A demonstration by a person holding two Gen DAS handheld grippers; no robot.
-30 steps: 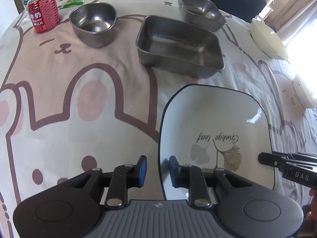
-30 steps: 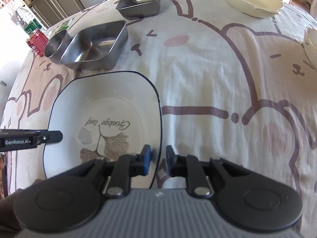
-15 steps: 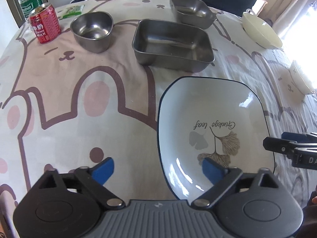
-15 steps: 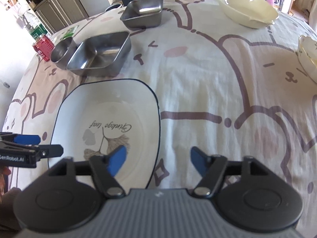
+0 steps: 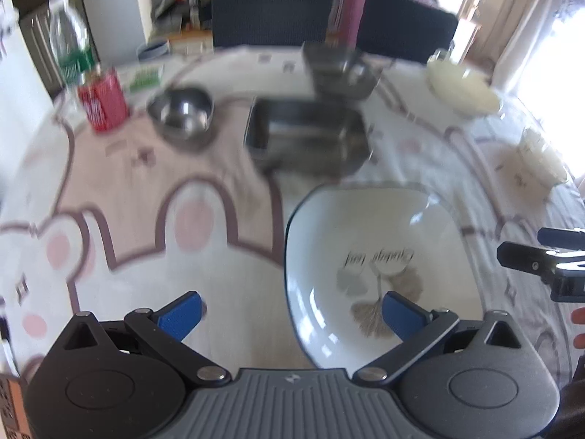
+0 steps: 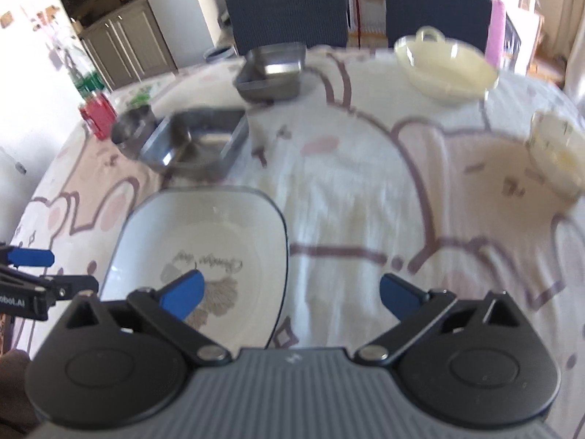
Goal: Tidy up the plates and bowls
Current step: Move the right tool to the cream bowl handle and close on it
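A white square plate with a dark rim and a ginkgo leaf print [image 5: 376, 256] lies on the tablecloth; it also shows in the right wrist view [image 6: 204, 248]. My left gripper [image 5: 292, 314] is open and empty, raised over the plate's left edge. My right gripper [image 6: 290, 292] is open and empty, raised over the plate's right edge. Behind the plate stand a large steel tray [image 5: 307, 139], a small steel tray [image 5: 340, 69], a round steel bowl [image 5: 182, 117], a cream dish with handles [image 6: 446, 69] and a patterned white bowl [image 6: 559, 153].
A red can [image 5: 104, 104] and a clear bottle [image 5: 71, 55] stand at the table's far left. Two dark chairs [image 5: 274, 14] stand behind the table. The table [image 6: 365, 190] is covered by a cartoon bear cloth.
Both grippers let go of the plate's edges, opened wide, and lifted up and back. The plate stays flat on the table.
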